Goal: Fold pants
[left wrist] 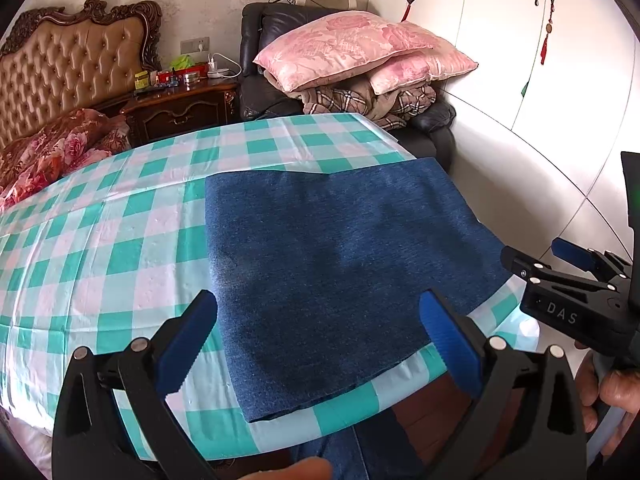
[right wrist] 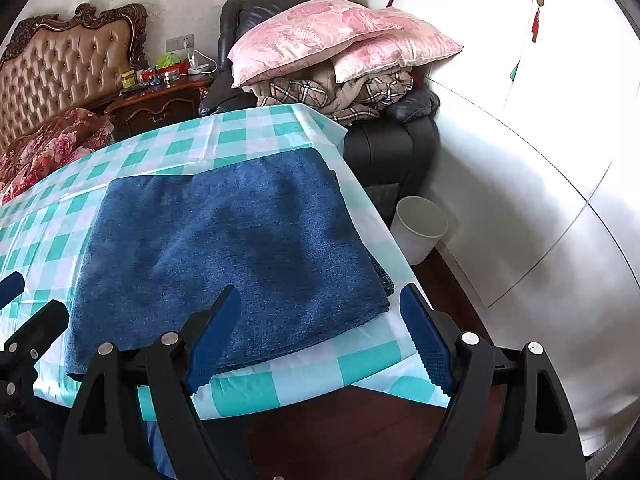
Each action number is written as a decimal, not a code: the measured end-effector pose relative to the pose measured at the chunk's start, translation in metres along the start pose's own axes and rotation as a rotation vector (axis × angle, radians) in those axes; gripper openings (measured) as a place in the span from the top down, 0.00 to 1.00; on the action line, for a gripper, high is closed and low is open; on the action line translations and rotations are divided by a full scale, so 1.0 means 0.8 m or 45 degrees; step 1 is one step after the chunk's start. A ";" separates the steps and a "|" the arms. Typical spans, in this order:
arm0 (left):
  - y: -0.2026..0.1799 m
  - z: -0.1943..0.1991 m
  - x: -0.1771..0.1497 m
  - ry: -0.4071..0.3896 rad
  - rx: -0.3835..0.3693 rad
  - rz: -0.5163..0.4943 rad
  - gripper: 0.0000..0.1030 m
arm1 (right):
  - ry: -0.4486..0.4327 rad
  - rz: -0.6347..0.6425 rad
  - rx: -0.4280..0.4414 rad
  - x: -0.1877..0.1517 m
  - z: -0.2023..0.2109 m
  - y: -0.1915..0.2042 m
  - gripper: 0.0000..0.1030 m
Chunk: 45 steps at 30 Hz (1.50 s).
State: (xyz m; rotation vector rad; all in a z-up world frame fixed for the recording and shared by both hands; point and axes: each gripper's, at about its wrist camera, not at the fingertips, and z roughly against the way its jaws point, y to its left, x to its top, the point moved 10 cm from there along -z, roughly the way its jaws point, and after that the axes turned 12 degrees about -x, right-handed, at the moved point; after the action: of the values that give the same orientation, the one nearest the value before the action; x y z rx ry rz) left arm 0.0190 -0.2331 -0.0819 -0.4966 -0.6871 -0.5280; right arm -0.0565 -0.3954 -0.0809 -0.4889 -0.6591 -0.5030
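Note:
The blue pants [left wrist: 332, 272] lie folded into a flat rectangle near the right front corner of the table with the green and white checked cloth [left wrist: 120, 248]. They also show in the right wrist view [right wrist: 224, 256]. My left gripper [left wrist: 320, 336] is open, hovering over the near edge of the pants and holding nothing. My right gripper [right wrist: 320, 336] is open and empty over the pants' near right corner. The right gripper also shows in the left wrist view [left wrist: 560, 264] at the right, beside the table's edge.
The checked cloth [right wrist: 280, 384] ends at the near table edge. A white bin [right wrist: 420, 228] stands on the floor to the right. A black armchair [right wrist: 392, 148] piled with pink pillows [right wrist: 340, 36] is behind the table. A bed [left wrist: 52, 148] and nightstand [left wrist: 180, 108] are at the left.

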 end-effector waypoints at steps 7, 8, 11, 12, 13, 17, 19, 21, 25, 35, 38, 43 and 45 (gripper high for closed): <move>-0.002 -0.001 0.002 -0.003 -0.002 -0.010 0.02 | -0.002 -0.003 0.005 0.001 -0.001 0.001 0.24; -0.002 -0.001 0.003 -0.003 -0.002 -0.011 0.02 | -0.001 -0.002 0.006 0.001 -0.002 0.002 0.24; -0.004 -0.001 0.004 -0.004 -0.004 -0.014 0.02 | -0.001 -0.002 0.009 0.001 -0.002 0.003 0.24; -0.004 -0.001 0.005 -0.005 -0.003 -0.013 0.02 | -0.001 -0.002 0.008 0.002 -0.002 0.003 0.24; -0.005 -0.001 0.005 -0.004 -0.005 -0.013 0.02 | -0.001 -0.002 0.008 0.002 -0.002 0.003 0.24; -0.006 -0.001 0.006 -0.001 -0.006 -0.015 0.02 | 0.001 -0.001 0.008 0.003 -0.003 0.004 0.24; -0.008 -0.003 0.006 0.004 -0.010 -0.015 0.02 | 0.003 0.000 0.007 0.003 -0.003 0.004 0.24; -0.008 -0.004 0.007 0.004 -0.009 -0.016 0.02 | 0.006 -0.001 0.005 0.002 -0.004 0.003 0.24; -0.009 -0.004 0.006 0.005 -0.010 -0.017 0.02 | 0.010 -0.003 0.006 0.001 -0.005 0.002 0.24; -0.011 -0.008 0.007 0.006 -0.011 -0.018 0.02 | 0.014 -0.003 0.010 0.000 -0.007 0.002 0.24; -0.011 -0.007 0.007 0.006 -0.011 -0.021 0.02 | 0.014 -0.001 0.009 0.000 -0.006 0.002 0.24; -0.013 -0.008 0.007 0.008 -0.013 -0.020 0.02 | 0.016 -0.003 0.010 0.001 -0.007 0.001 0.24; -0.014 -0.008 0.006 0.007 -0.015 -0.021 0.02 | 0.016 -0.005 0.009 -0.002 -0.007 0.001 0.24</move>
State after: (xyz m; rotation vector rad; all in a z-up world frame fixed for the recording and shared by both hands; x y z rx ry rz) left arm 0.0184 -0.2465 -0.0798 -0.5004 -0.6839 -0.5489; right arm -0.0545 -0.3975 -0.0860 -0.4773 -0.6496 -0.5073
